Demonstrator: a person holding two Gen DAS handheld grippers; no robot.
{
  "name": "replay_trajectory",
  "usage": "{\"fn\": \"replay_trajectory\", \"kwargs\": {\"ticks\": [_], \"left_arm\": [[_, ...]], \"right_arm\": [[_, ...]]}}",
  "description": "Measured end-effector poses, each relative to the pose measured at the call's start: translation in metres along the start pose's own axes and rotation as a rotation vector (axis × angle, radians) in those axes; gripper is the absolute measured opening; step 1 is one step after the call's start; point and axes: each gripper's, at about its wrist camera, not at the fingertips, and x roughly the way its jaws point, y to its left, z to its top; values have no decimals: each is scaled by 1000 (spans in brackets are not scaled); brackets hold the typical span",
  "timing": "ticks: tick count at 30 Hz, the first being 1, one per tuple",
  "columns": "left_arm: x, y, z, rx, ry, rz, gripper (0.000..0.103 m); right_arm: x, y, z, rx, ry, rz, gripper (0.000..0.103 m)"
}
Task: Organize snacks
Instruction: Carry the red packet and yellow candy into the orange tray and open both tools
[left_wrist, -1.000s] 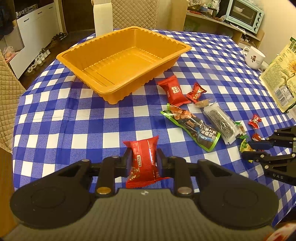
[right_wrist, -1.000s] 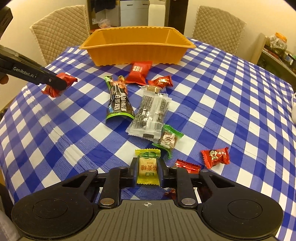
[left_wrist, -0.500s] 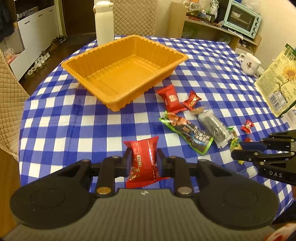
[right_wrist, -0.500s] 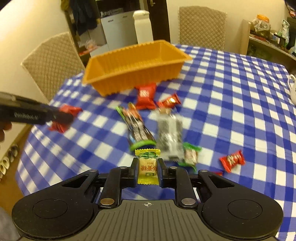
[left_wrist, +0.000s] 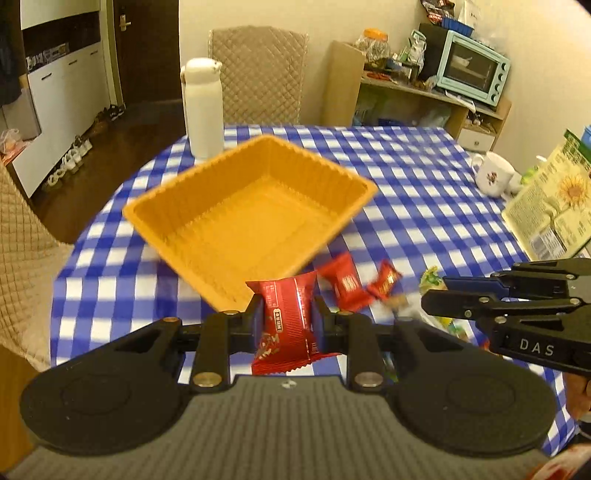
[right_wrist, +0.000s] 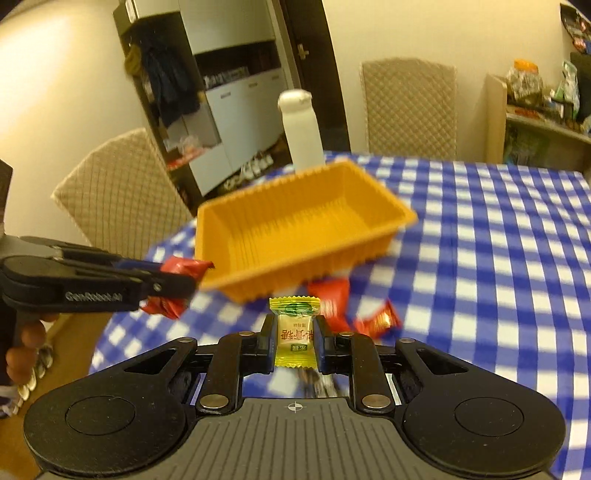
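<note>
An empty orange tray (left_wrist: 207, 206) stands on the blue checked table; it also shows in the right wrist view (right_wrist: 391, 210). My left gripper (left_wrist: 288, 314) is shut on a red snack packet (left_wrist: 286, 314), held in the air just short of the tray's near corner. It shows from the side in the right wrist view (right_wrist: 184, 278). My right gripper (right_wrist: 294, 332) is shut on a yellow candy (right_wrist: 294, 332), also lifted, in front of the tray. Loose red packets (left_wrist: 345, 284) lie by the tray.
A white bottle (left_wrist: 203, 110) stands behind the tray. A white mug (left_wrist: 493, 177) and a sunflower seed bag (left_wrist: 550, 206) sit at the table's right. Padded chairs (right_wrist: 122, 192) surround the table. More snack packets lie below my right gripper (left_wrist: 443, 304).
Both grippers have risen and moved toward the tray with their snacks still held. The loose snacks on the table have dropped lower in both views.
</note>
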Motion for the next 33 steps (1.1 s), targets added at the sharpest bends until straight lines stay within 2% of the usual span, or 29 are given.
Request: {"fn": "replay_trajectory", "kwargs": {"ticks": [5, 16, 26, 33], "left_arm": [[16, 13, 26, 10, -19, 9, 25], [63, 46, 60, 10, 0, 15, 25], [110, 67, 71, 9, 53, 17, 25], [126, 72, 73, 16, 79, 18, 25]], "right_arm": [[21, 2, 29, 5, -45, -4, 20], [95, -6, 78, 48, -55, -25, 21], [152, -15, 89, 38, -7, -68, 21], [185, -23, 88, 50, 49, -85, 21]]}}
